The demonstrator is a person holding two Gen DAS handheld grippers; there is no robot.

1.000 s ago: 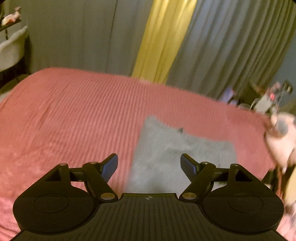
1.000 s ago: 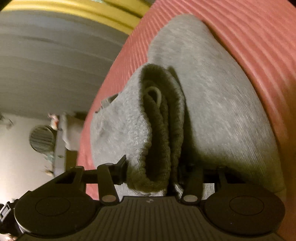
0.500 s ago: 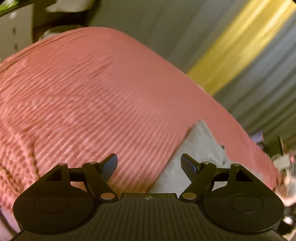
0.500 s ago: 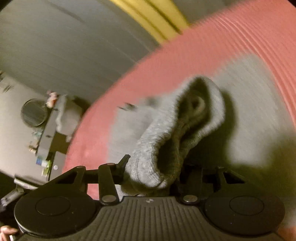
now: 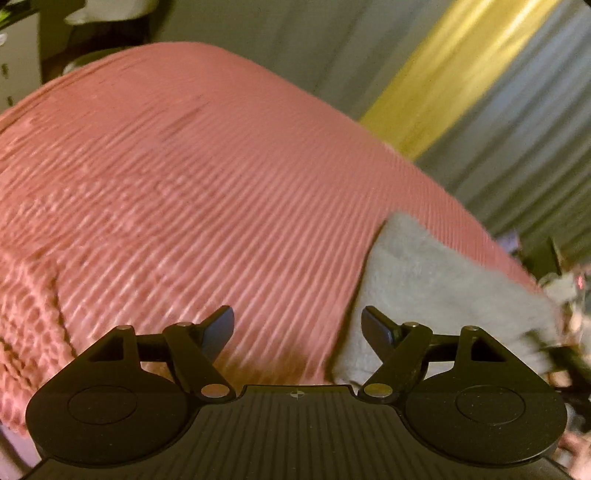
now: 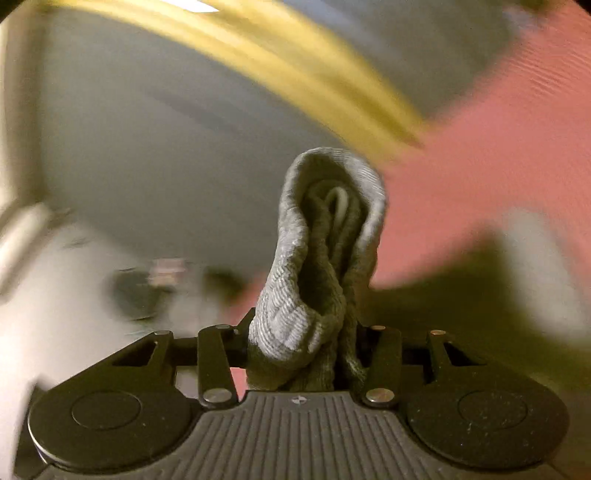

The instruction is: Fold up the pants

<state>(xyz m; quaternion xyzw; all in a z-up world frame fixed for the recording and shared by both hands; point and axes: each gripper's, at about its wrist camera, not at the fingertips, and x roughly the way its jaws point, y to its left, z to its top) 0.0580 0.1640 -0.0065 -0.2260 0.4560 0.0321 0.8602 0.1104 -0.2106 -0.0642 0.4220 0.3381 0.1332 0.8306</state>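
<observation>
Grey knit pants [image 5: 424, 280] lie on a pink ribbed bedspread [image 5: 184, 184], at the right in the left wrist view. My left gripper [image 5: 297, 328] hangs open low over the bedspread, right at the pants' left edge, with nothing between its fingers. In the right wrist view my right gripper [image 6: 306, 325] is shut on a bunched, folded-over thick band of the pants [image 6: 325, 229]. That band stands up from the jaws, lifted off the bedspread [image 6: 498, 155], and its cloth hides both fingertips. The background there is blurred.
Grey curtains [image 5: 295, 48] with a yellow strip [image 5: 454, 77] hang behind the bed. Blurred clutter [image 5: 565, 288] sits past the bed's right side, and dark furniture [image 5: 92, 33] past its far left corner. The bedspread drops off at the near left.
The left gripper has sunk closer to the bed and rolled, so the pants now sit at its right. The right gripper has risen with the bunched fabric, tilting away from the bed.
</observation>
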